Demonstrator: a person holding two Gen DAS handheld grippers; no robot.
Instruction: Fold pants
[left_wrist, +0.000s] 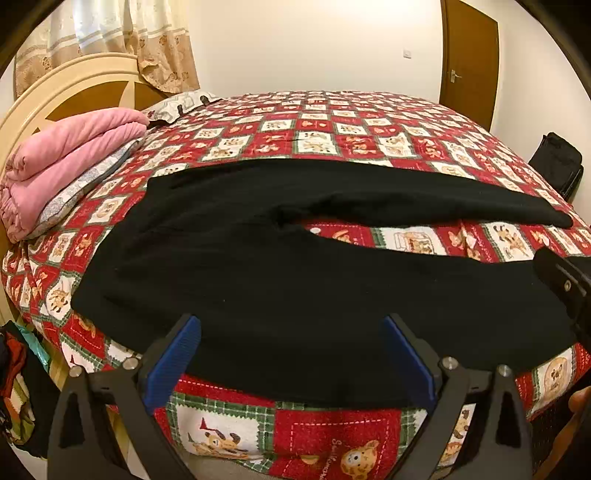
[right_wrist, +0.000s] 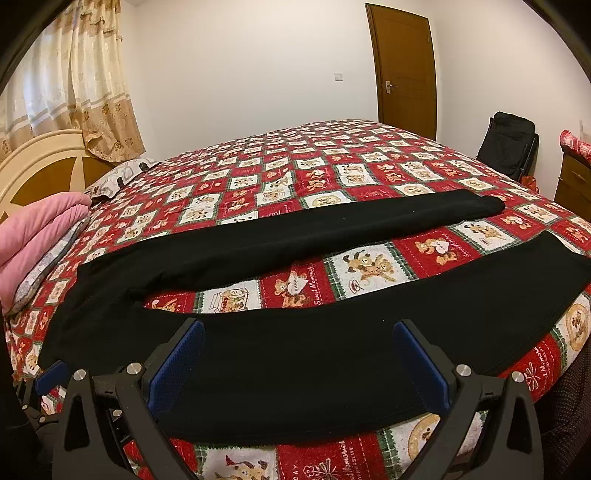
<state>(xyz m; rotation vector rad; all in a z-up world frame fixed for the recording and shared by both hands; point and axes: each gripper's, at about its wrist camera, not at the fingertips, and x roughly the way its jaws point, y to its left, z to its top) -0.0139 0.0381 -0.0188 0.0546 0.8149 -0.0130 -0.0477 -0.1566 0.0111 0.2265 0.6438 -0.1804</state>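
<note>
Plain black soft-fabric pants (left_wrist: 280, 288) spread flat, legs splayed in a V across red patchwork teddy-bear quilt (left_wrist: 332, 136). Left gripper (left_wrist: 291, 325) and right gripper (right_wrist: 299, 328) both spread wide, pinching nothing.

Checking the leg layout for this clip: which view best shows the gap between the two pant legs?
The right wrist view: the black pants lie with both legs and the gap unobstructed. The left wrist view shows the pants too, with a narrower gap.

Pants (left_wrist: 258, 280) flat on bed (left_wrist: 332, 122); blanket (left_wrist: 62, 166) left.

One pants (left_wrist: 258, 266), two grippers (left_wrist: 291, 325), one blanket (left_wrist: 62, 158)
</note>
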